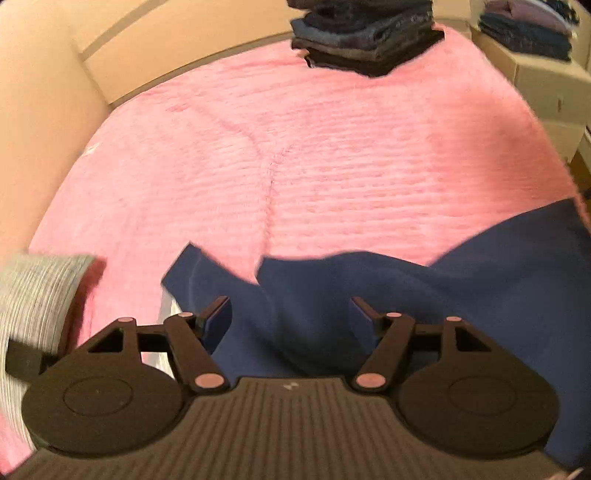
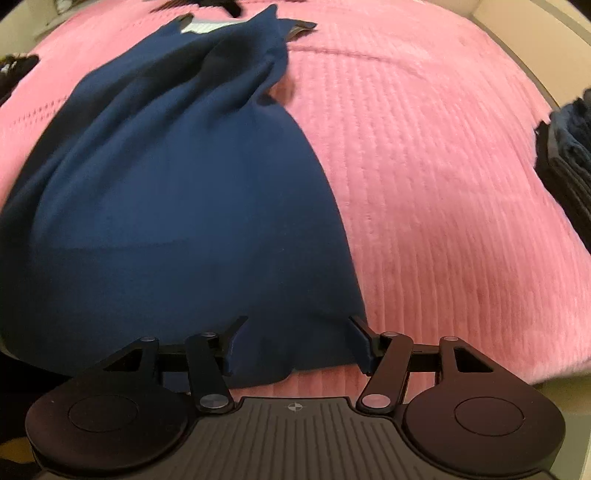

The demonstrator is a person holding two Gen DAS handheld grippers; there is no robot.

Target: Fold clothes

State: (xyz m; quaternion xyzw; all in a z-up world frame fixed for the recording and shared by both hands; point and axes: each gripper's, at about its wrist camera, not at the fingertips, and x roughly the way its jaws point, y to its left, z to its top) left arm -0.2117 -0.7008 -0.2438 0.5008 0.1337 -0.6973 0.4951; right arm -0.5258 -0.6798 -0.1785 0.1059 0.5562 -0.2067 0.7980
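Note:
A navy blue garment (image 2: 177, 192) lies crumpled lengthwise on a pink ribbed bedspread (image 2: 443, 166). In the right wrist view my right gripper (image 2: 295, 343) is open, its fingers spread over the garment's near hem. In the left wrist view the garment (image 1: 424, 295) fills the lower right, and my left gripper (image 1: 290, 314) is open over its other end. The left gripper's fingers (image 2: 303, 27) show at the garment's far end in the right wrist view. Neither gripper holds the cloth.
A stack of dark folded clothes (image 1: 365, 40) sits at the far edge of the bedspread (image 1: 332, 147); it also shows in the right wrist view (image 2: 569, 155). More folded clothes (image 1: 528, 33) rest on a cardboard box. A grey striped cloth (image 1: 33, 291) lies at left.

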